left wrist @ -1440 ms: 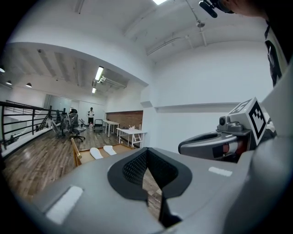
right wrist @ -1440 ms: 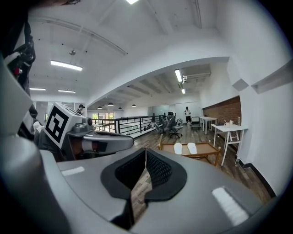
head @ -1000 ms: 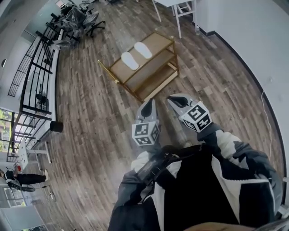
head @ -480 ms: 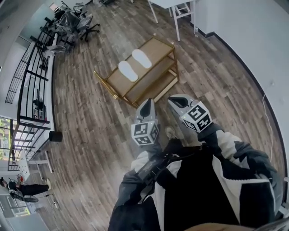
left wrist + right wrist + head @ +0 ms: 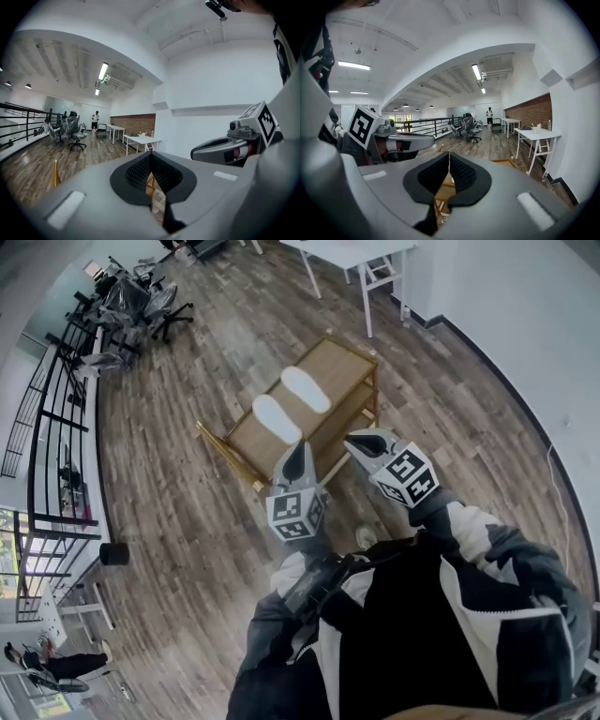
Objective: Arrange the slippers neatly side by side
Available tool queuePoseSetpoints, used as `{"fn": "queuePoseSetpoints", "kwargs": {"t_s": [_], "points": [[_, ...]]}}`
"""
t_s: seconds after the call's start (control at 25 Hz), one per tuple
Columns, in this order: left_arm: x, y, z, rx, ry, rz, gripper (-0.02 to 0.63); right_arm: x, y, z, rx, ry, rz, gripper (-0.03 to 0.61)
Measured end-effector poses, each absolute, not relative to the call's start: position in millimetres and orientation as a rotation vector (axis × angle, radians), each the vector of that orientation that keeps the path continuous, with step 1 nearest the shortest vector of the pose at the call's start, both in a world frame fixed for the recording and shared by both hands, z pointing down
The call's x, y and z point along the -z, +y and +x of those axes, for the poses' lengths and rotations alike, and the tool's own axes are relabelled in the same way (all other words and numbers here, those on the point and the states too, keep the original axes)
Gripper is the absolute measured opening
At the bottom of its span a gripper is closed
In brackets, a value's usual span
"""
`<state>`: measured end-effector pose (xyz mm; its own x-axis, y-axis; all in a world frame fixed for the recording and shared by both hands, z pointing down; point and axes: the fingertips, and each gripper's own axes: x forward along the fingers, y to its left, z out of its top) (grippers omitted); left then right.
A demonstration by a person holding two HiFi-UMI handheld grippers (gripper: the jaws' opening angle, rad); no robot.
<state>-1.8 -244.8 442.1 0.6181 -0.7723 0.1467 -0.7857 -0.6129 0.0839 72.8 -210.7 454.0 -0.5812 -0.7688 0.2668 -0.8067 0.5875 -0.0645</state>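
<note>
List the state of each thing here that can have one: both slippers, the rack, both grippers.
Nearer white flat slipper: lying flat on the rack's top shelf, untouched.
Farther white flat slipper: lying flat beside the nearer one, a gap between them.
Wooden shelf rack with gold frame: upright on the floor.
Left gripper: jaws shut, empty, above the floor short of the slippers.
Right gripper: jaws shut, empty, clear of the slippers.

Left tongs [image 5: 298, 465] and right tongs [image 5: 367, 444] closed, empty, held forward
</note>
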Motion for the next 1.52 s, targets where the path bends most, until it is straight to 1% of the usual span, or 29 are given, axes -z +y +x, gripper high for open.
{"fn": "queuePoseSetpoints", "kwargs": {"t_s": [0.4,0.64,0.8,1.0,1.16,1.36,1.52], "points": [[-458.2,-320.5,-24.4,-0.129,-1.309,2.645,0.006,-463.6,-289.1,54.4,-0.284,-2.584,1.289,0.014],[-465.9,-367.3,-31.9,-0.142,-1.393,2.580,0.006,-462.0,-350.2,52.5,-0.269,-2.622,1.210,0.014],[-469.0,-403.7,-50.4,-0.130,-1.556,2.468,0.006,-464.9,-398.6,37.9,-0.263,-2.682,1.043,0.014],[-466.2,-443.1,-44.5,-0.129,-1.712,2.364,0.006,-461.7,-451.6,40.4,-0.261,-2.762,0.865,0.014],[-463.8,-468.7,-54.7,-0.138,-1.879,2.234,0.006,-465.3,-488.2,29.1,-0.251,-2.820,0.667,0.014],[-462.4,-481.5,-75.2,-0.162,-2.007,2.114,0.006,-464.3,-507.7,8.1,-0.241,-2.858,0.492,0.015],[-463.0,-484.4,-86.3,-0.167,-2.047,2.060,0.006,-462.4,-520.0,-2.7,-0.236,-2.870,0.439,0.015]]}}
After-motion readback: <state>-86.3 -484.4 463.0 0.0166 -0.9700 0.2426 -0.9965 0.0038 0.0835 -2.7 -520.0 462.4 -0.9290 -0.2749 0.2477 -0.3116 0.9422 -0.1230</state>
